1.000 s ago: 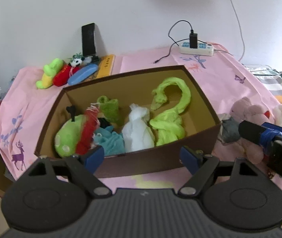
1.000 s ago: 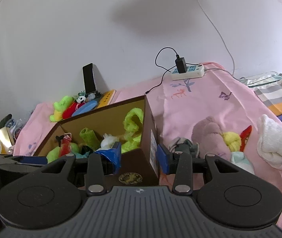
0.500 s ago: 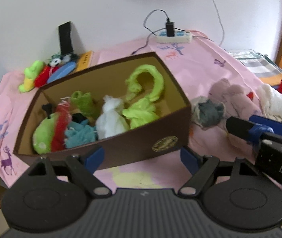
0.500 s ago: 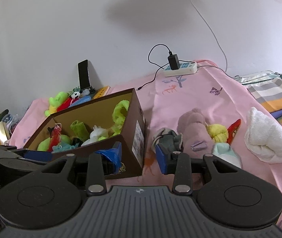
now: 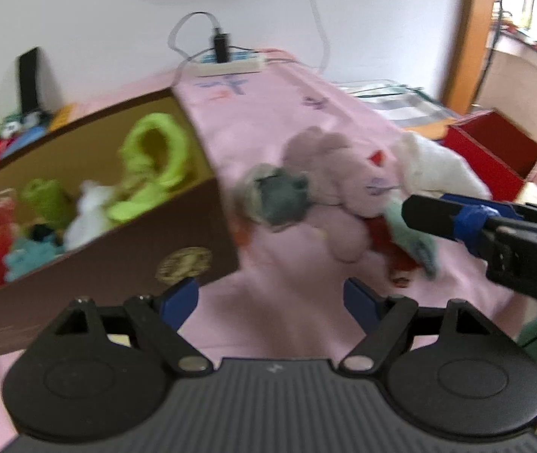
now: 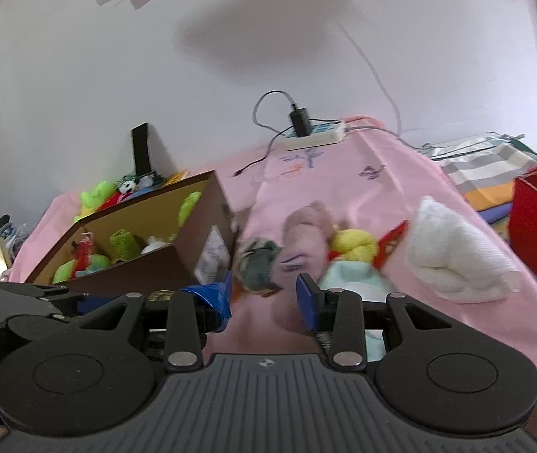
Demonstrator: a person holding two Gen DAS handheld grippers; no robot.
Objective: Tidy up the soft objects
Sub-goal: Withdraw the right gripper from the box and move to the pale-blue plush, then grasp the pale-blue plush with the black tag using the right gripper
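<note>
**Box part filled, a pile left**

We count several soft things in the box (image 5: 193, 249); the grey toy (image 6: 259, 266), pink plush (image 5: 328, 173) and towel (image 6: 453, 256) lie beside it on the cloth. Our left gripper (image 5: 270, 298) and right gripper (image 6: 262, 296) are spread, empty. We read only "DA" on the right gripper's side; the box's gold seal is blurred.
</note>
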